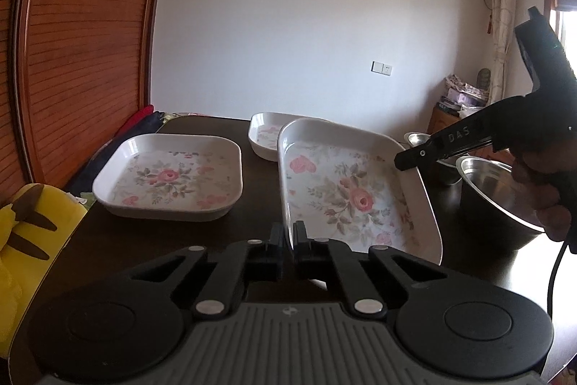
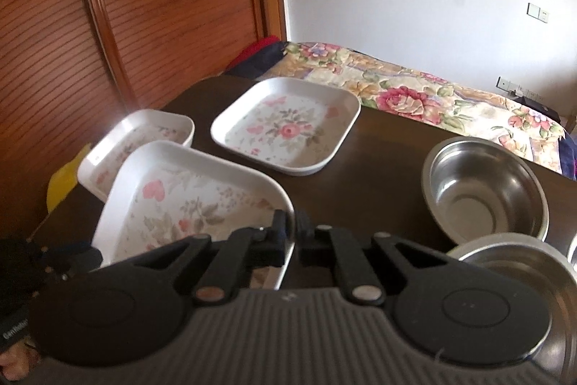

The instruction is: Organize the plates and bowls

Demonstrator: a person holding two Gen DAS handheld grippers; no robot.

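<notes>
A white square floral plate [image 1: 346,190] is held tilted above the dark table [image 1: 252,204]. My left gripper [image 1: 288,233] is shut on its near rim. My right gripper [image 1: 404,165] is shut on its right rim; in the right wrist view it [image 2: 293,226] pinches the same plate [image 2: 187,197] at its corner. Two more floral plates lie flat on the table: one at left [image 1: 167,177], also seen in the right wrist view [image 2: 119,147], and one further back [image 1: 265,132], seen as well in the right wrist view [image 2: 288,125].
Steel bowls stand at the table's right: one deep bowl [image 2: 483,190], one close under my right gripper [image 2: 523,284], and a big one [image 1: 497,197]. A yellow plush toy [image 1: 21,226] sits at the left edge. A wooden wardrobe [image 2: 126,6] and a flowered bed [image 2: 414,89] lie beyond.
</notes>
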